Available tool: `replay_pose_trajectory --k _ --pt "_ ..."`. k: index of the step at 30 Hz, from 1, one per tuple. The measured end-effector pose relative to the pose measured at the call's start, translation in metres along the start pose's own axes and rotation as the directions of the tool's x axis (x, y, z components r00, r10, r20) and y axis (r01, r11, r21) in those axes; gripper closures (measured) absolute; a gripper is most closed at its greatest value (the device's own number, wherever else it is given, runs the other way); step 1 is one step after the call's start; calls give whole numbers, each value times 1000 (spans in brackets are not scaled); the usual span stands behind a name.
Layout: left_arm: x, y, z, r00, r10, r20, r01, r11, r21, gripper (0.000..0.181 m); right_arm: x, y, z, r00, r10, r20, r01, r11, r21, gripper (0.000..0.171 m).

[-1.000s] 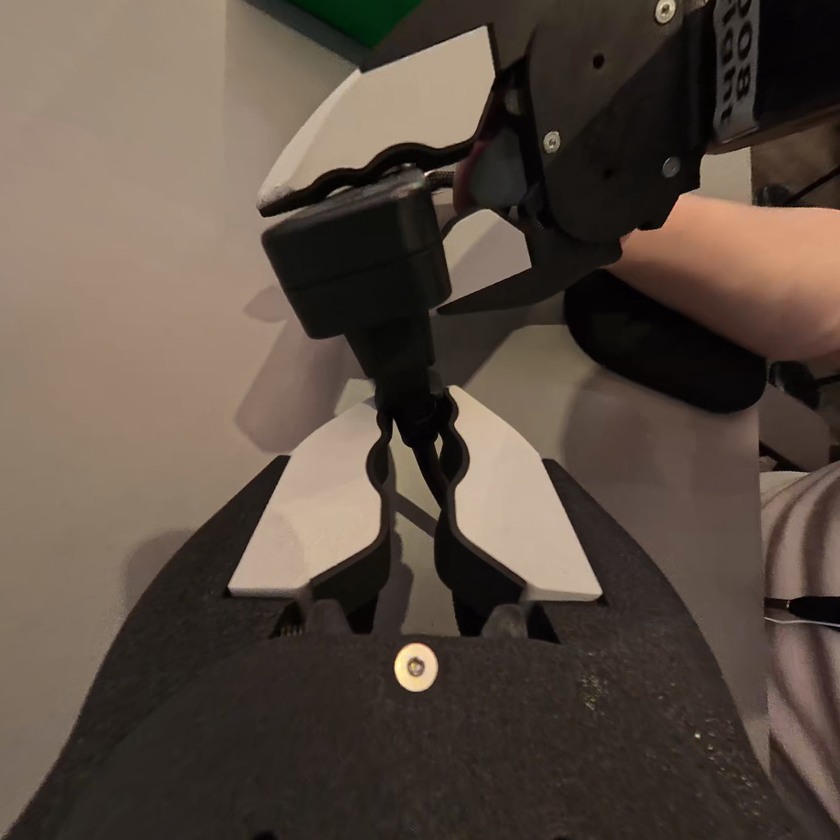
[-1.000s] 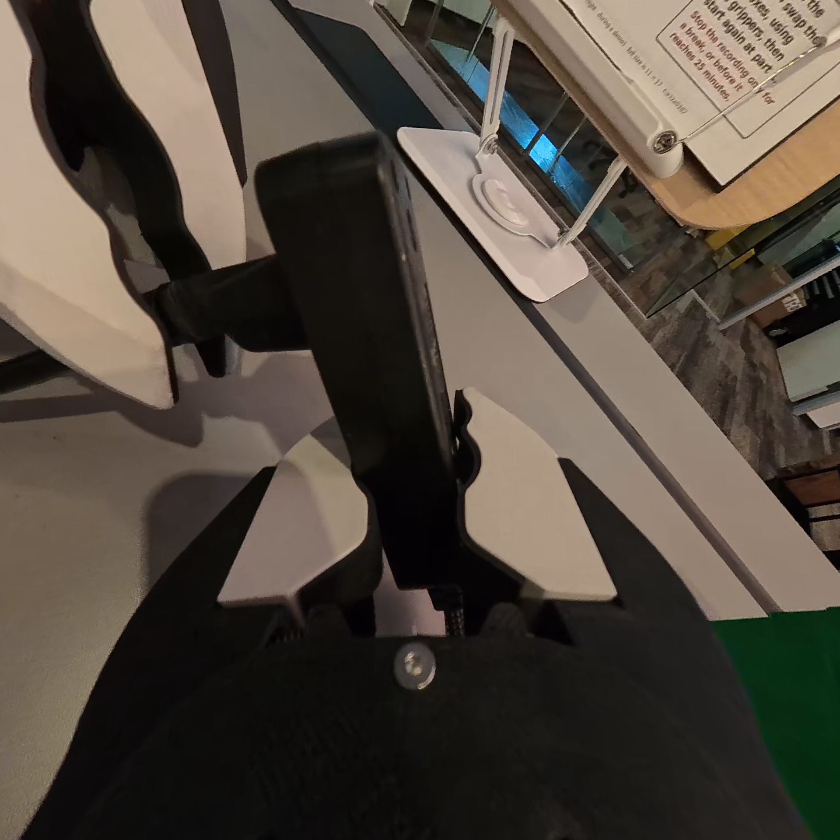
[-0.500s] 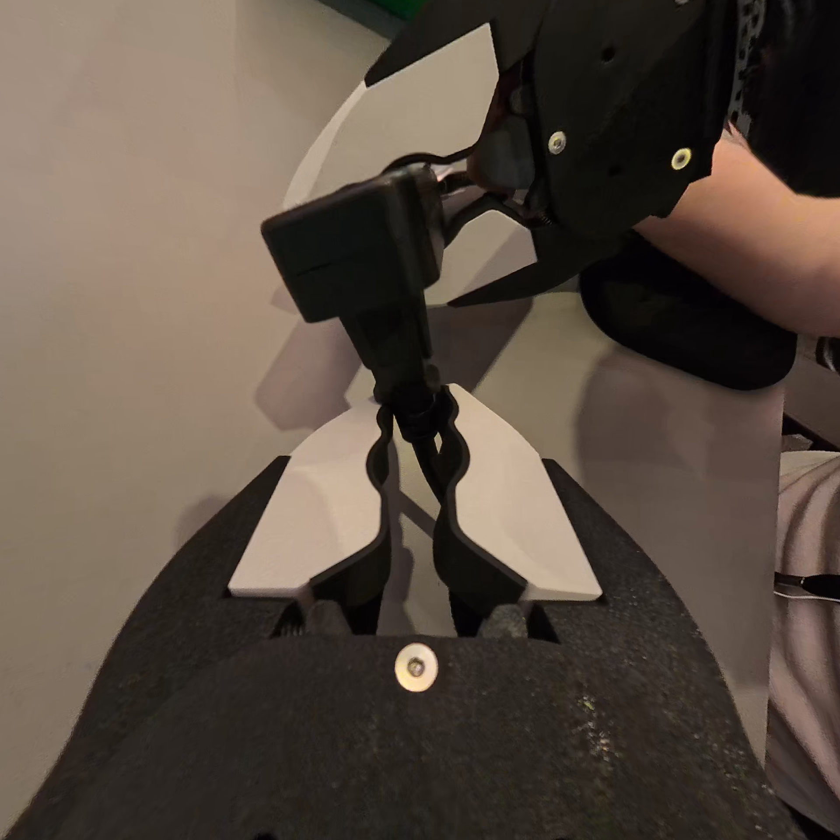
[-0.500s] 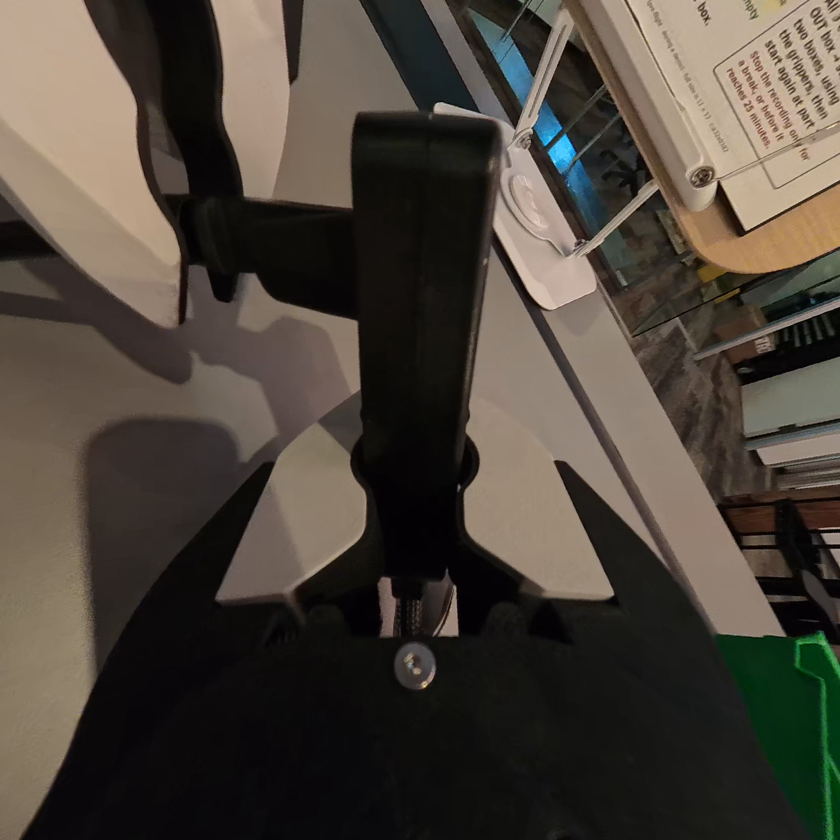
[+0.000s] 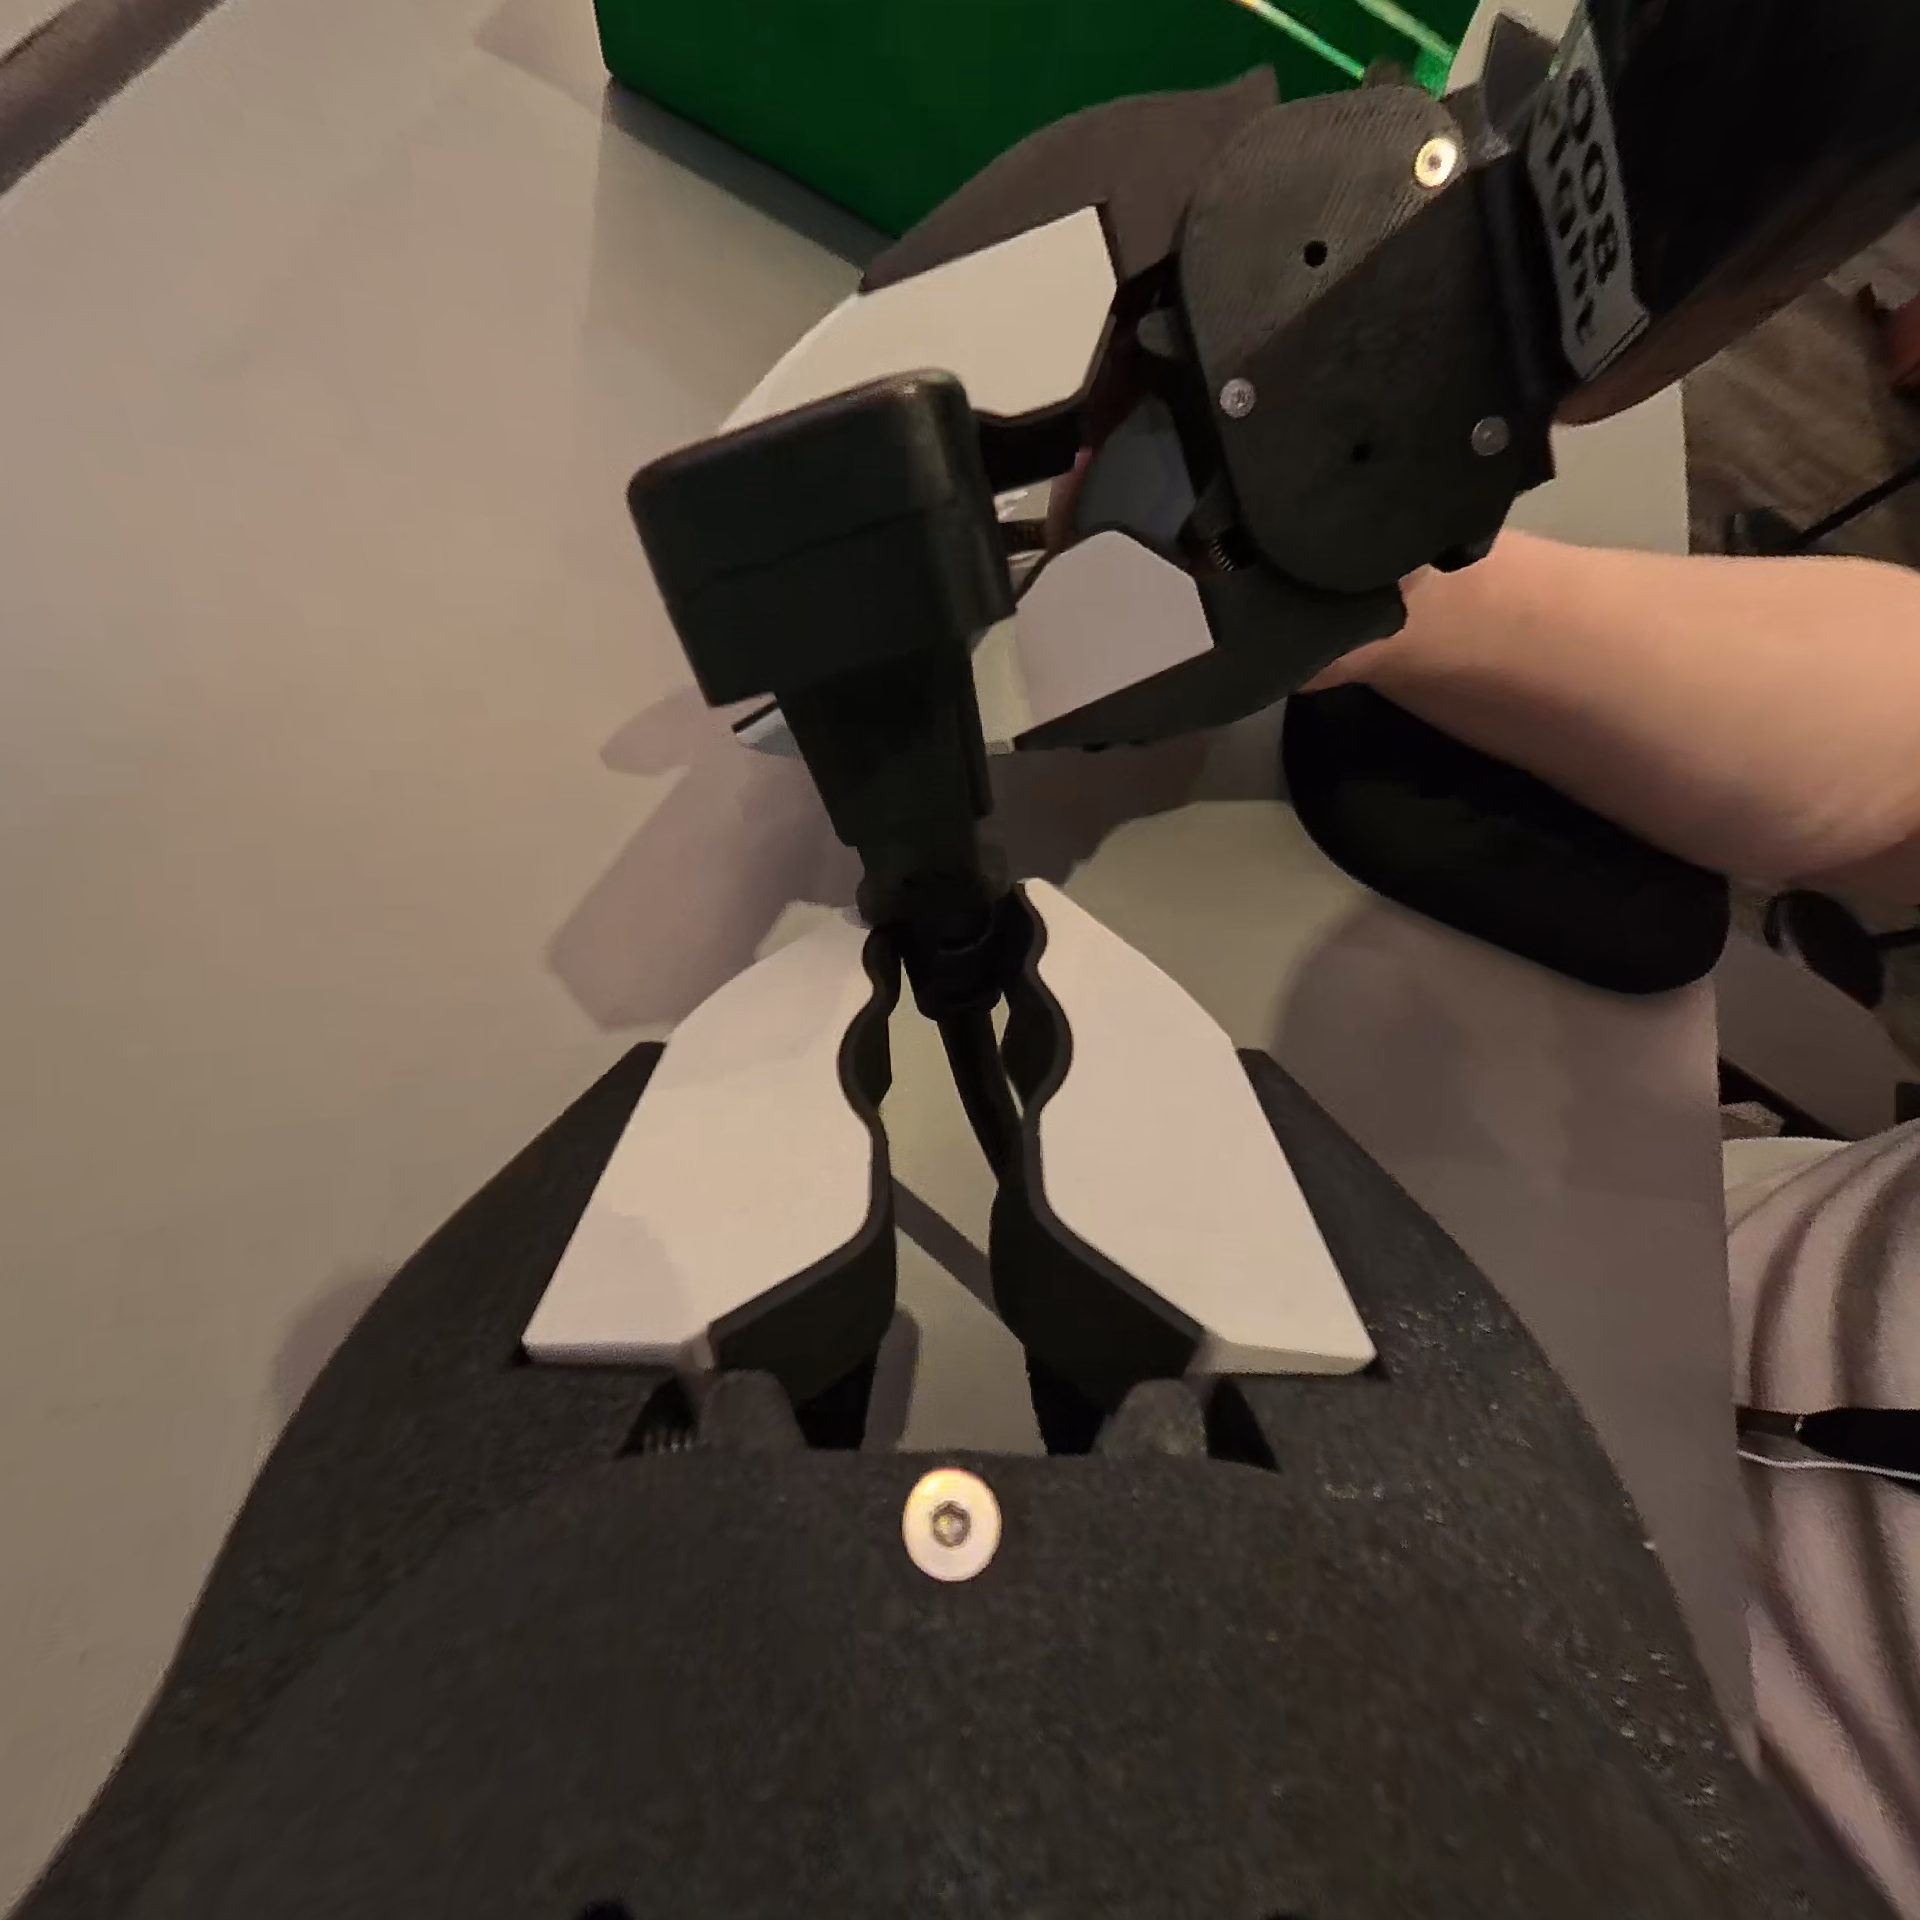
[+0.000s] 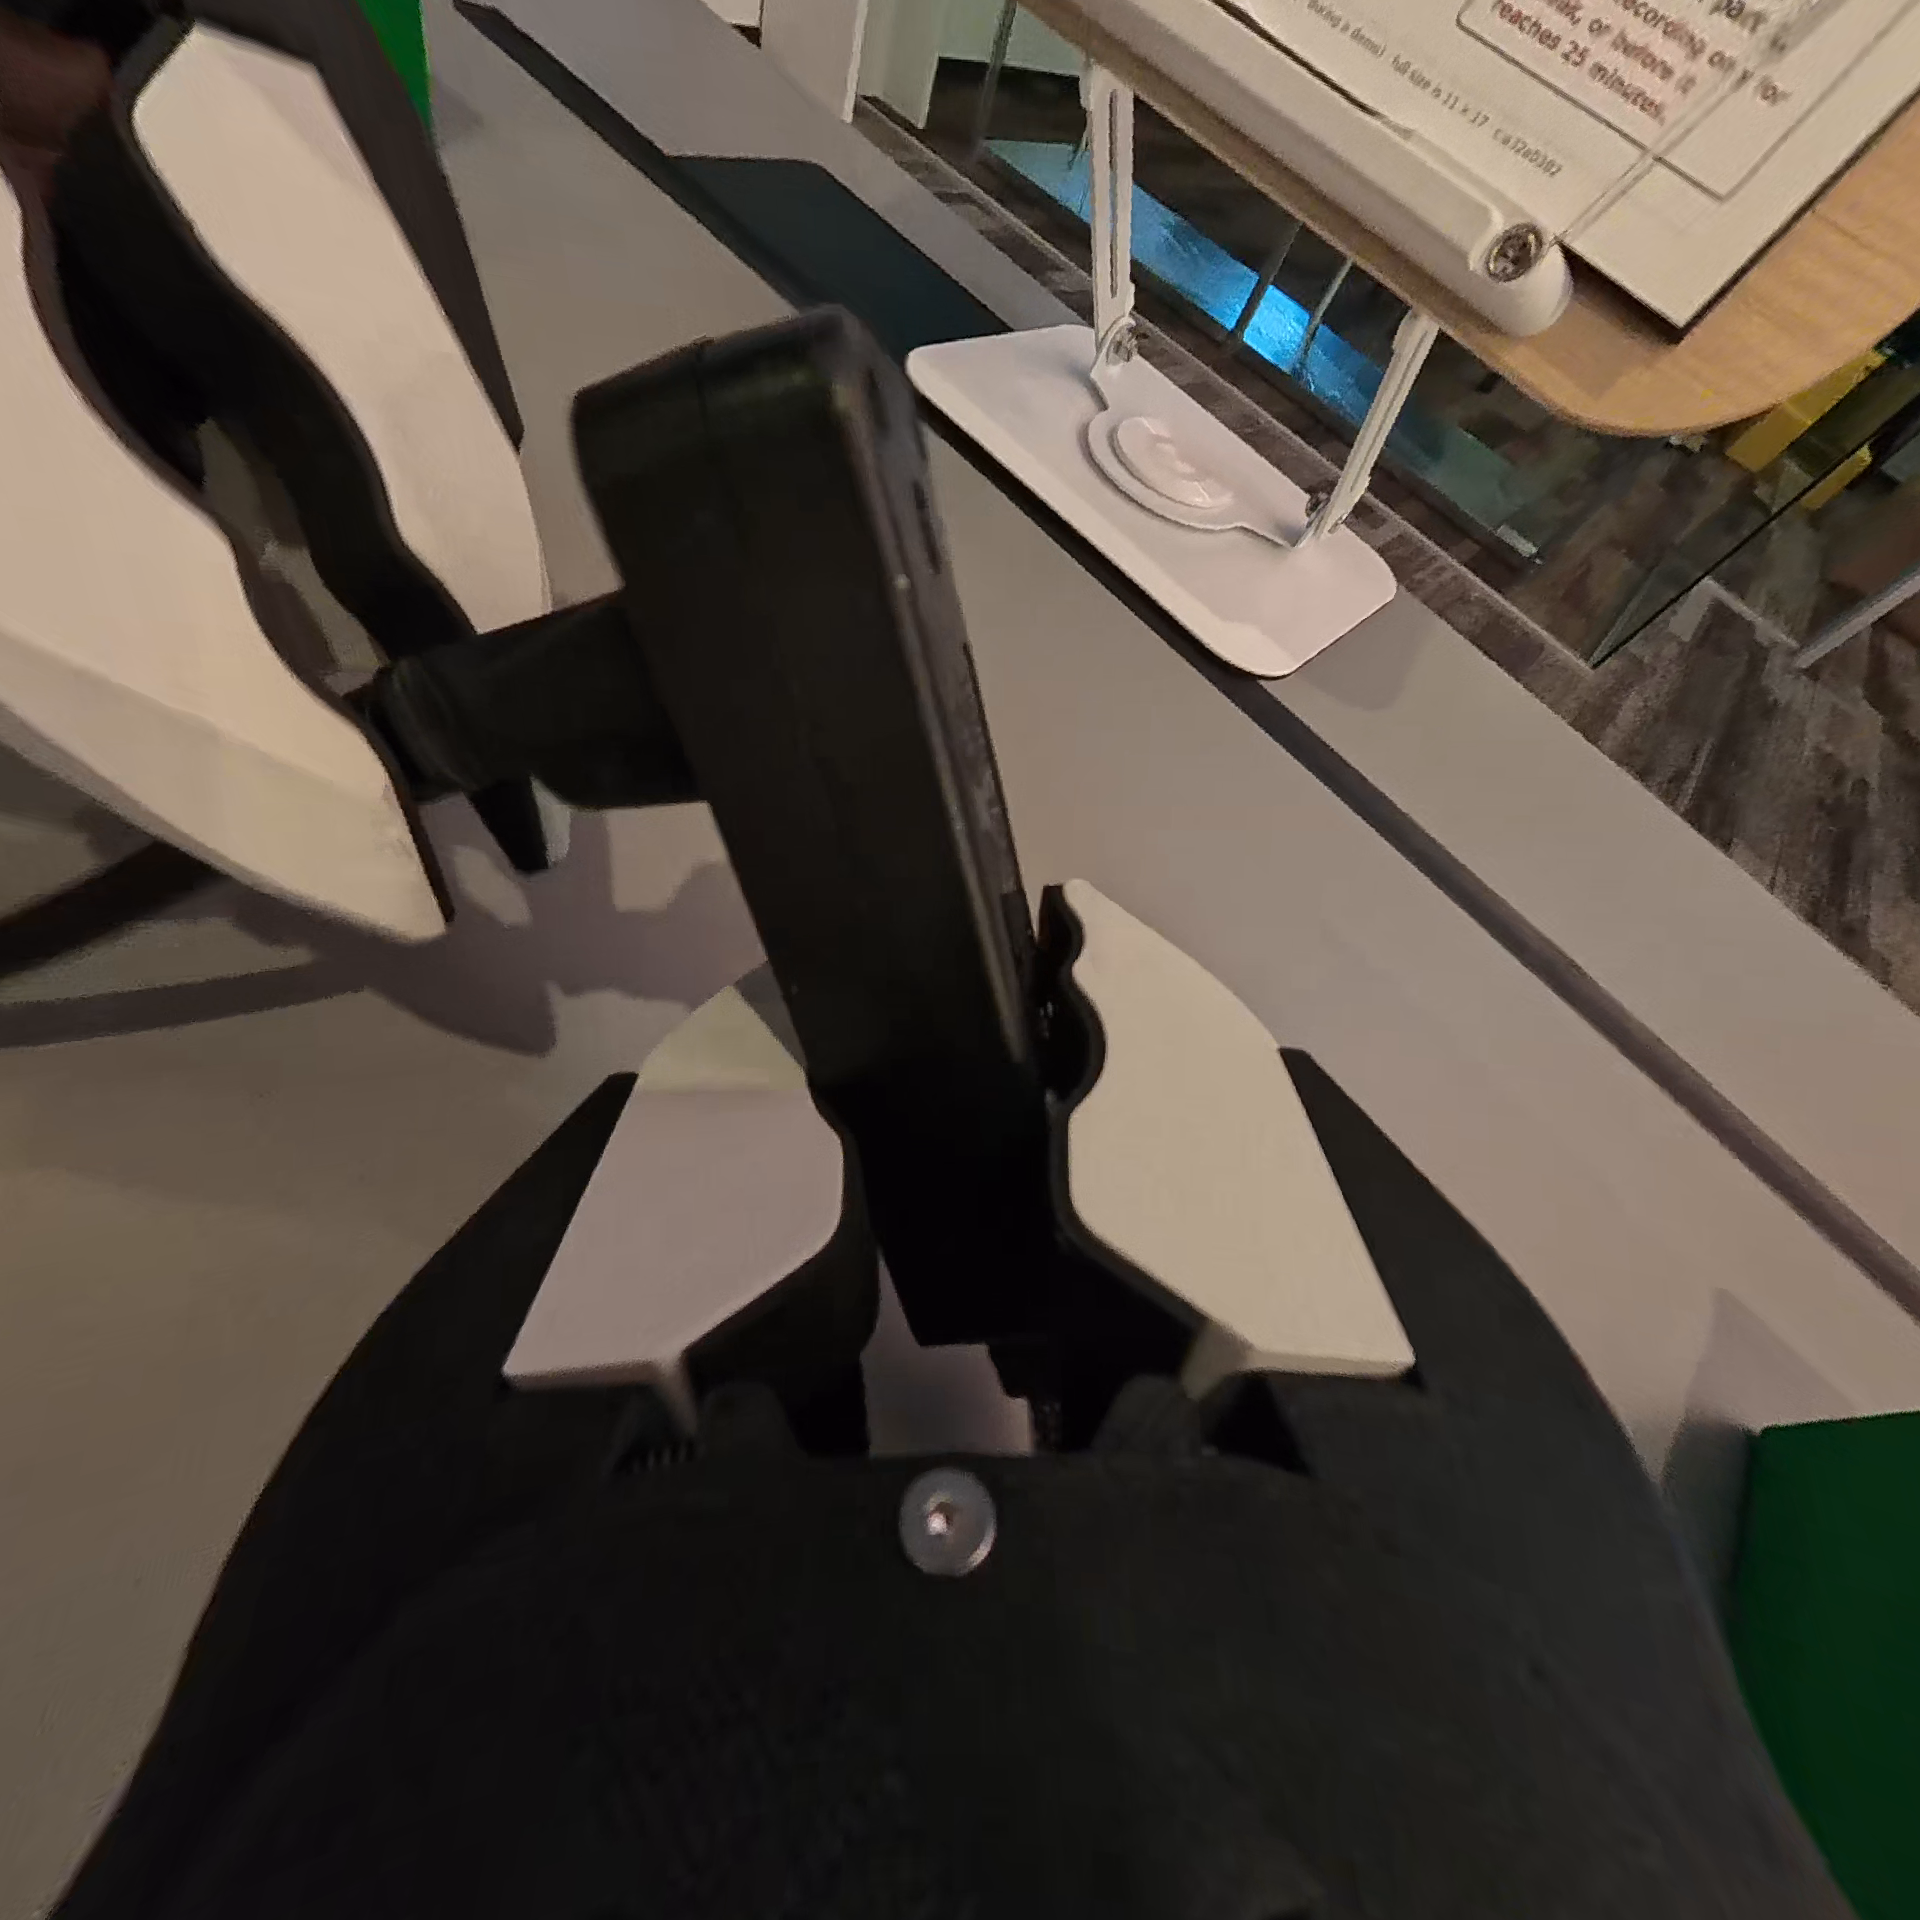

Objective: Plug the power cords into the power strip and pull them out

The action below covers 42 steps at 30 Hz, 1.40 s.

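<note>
My right gripper (image 6: 914,987) is shut on a black power strip (image 6: 831,727) and holds it above the grey table, tilted a little left. In the left wrist view the strip's end (image 5: 821,540) shows as a black block. My left gripper (image 5: 951,925) is shut on the ribbed neck of a black power cord plug (image 5: 904,769). The plug (image 6: 551,707) sits flush against the strip's face, with its prongs hidden. The cord (image 5: 977,1081) runs back between my left fingers. The right gripper (image 5: 1330,416) shows at upper right, and the left gripper's fingers (image 6: 260,582) show at upper left.
A green box (image 5: 935,83) stands at the table's far side and shows again at the right edge (image 6: 1829,1662). A white stand base (image 6: 1153,499) carrying a paper holder sits near the table edge. A person's forearm (image 5: 1662,707) rests over a black pad (image 5: 1496,852).
Both grippers have swung together with the strip and plug, tilting the strip back to the left. The green box has come into the left view. Both grips are unchanged.
</note>
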<state>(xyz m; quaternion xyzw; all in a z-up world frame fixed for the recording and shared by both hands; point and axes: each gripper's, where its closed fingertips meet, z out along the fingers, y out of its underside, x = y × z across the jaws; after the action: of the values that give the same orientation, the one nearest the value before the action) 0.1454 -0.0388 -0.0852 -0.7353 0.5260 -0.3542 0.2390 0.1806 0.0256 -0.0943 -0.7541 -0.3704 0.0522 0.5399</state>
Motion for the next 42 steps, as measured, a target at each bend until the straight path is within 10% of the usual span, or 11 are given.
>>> replay_pose_trajectory --k 13,24,42 --pt "-3 18 -2 998 59 9 -57 992 -111 163 -6 6 -2 957 -290 -5 289 957 -37 137" --pt "-9 21 5 999 2 44 3 993 -115 164 -10 7 6 999 -30 23 31 999 -31 138" --pt "-7 32 16 999 31 45 -22 984 -177 163 -10 13 4 984 -178 24 179 982 -65 138"
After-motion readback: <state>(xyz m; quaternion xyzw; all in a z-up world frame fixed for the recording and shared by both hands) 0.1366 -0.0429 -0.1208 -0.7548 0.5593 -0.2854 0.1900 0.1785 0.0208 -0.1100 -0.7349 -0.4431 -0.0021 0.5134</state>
